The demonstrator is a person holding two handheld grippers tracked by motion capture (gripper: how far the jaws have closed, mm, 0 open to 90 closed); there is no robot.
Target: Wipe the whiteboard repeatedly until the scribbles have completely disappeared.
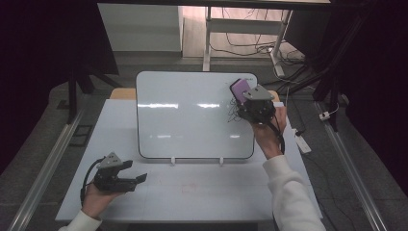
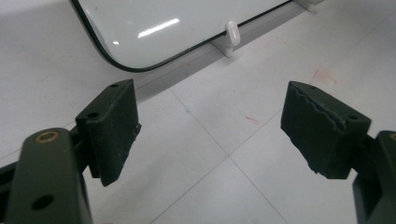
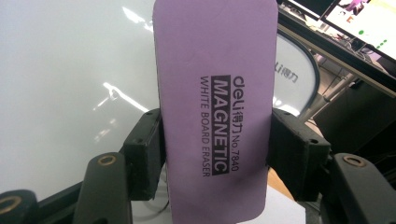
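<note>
Eraser (image 3: 215,112), purple, printed as a magnetic whiteboard eraser, sits clamped between the two jaws of the right gripper (image 1: 253,103), held up against the top right corner of the whiteboard (image 1: 192,115). Jaws press on its two long sides about midway along, printed flat back facing the gripper's camera; most of its length sticks out past the pads. Wiping face is turned away, can't see it. Dark scribbles (image 1: 233,114) lie on the board just below the eraser, near the board's right edge.

Handling, as a judgement: looks light, a stiff plastic shell with probably a soft felt face, not fragile. Smooth sides may slip if the wipe pushes hard, so a mid-length side grip like this one seems right; it keeps the flat face free to lie on the board. The magnet may tug it toward the board when close.

Whiteboard stands tilted on small white clips (image 2: 231,35) at the far middle of the table (image 1: 202,197).

Left gripper (image 1: 137,179) rests at the table's near left corner, jaws wide apart, nothing between them.
</note>
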